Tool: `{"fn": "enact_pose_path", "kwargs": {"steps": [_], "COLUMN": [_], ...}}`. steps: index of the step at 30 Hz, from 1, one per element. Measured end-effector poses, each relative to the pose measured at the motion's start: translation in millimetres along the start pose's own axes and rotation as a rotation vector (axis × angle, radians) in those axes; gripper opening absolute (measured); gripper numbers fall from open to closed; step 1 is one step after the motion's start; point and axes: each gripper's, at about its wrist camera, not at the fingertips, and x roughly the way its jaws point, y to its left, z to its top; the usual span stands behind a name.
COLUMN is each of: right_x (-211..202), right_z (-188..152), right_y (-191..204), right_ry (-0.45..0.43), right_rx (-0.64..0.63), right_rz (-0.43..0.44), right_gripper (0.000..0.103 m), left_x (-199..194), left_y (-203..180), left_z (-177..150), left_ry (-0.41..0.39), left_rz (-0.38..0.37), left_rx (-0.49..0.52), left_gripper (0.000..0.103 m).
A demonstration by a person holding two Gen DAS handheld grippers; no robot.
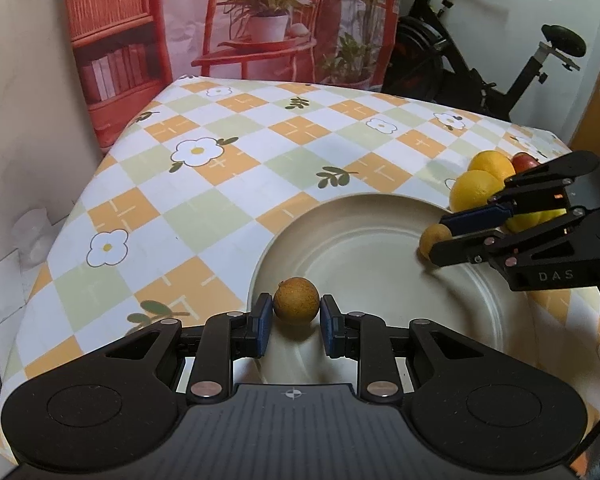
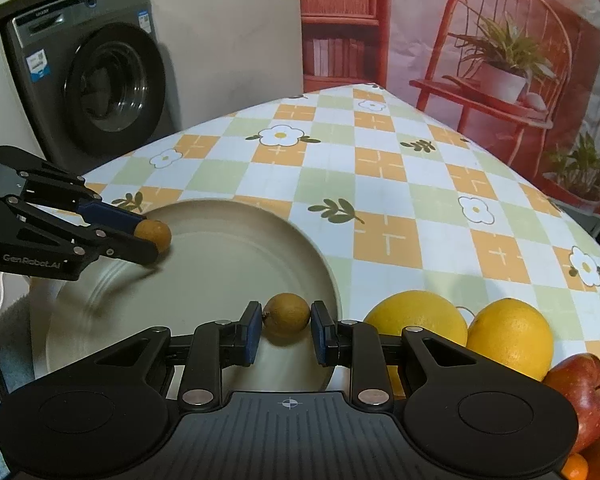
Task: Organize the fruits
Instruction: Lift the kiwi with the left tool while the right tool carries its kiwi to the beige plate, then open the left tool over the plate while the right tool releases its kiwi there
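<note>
Blue-padded, our left gripper (image 1: 296, 312) is clamped on a small round tan-skinned fruit (image 1: 296, 301), light and thin-shelled, best pinched across its middle. Our right gripper (image 2: 286, 317) clamps its twin fruit (image 2: 286, 315). Both hover above the beige ceramic plate (image 1: 364, 248); beyond lie smooth yellow citrus (image 2: 510, 338).

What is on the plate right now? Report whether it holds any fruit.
Nothing lies loose on the plate. Each small brown fruit sits clamped in jaws over it; whether either touches it, cannot tell.

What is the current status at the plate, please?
Left tongs shut on a small brown fruit. Right tongs shut on another. Both over the plate. Nothing in the way.
</note>
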Motion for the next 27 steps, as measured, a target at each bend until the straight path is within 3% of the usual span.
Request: {"fn": "enact_pose_path", "kwargs": {"steps": [27], "right_x": [0.4], "right_z": [-2.0], "right_y": [3.7], "right_ry": [0.010], "right_rx": [-0.019], "right_rz": [-0.018], "right_gripper": [0.025], "left_x": [2.9], "left_y": [-0.6], "left_z": [0.4], "left_ry": [0.007], "left_rz": [0.000], "left_rx": [-0.001], "left_gripper": [0.029]}}
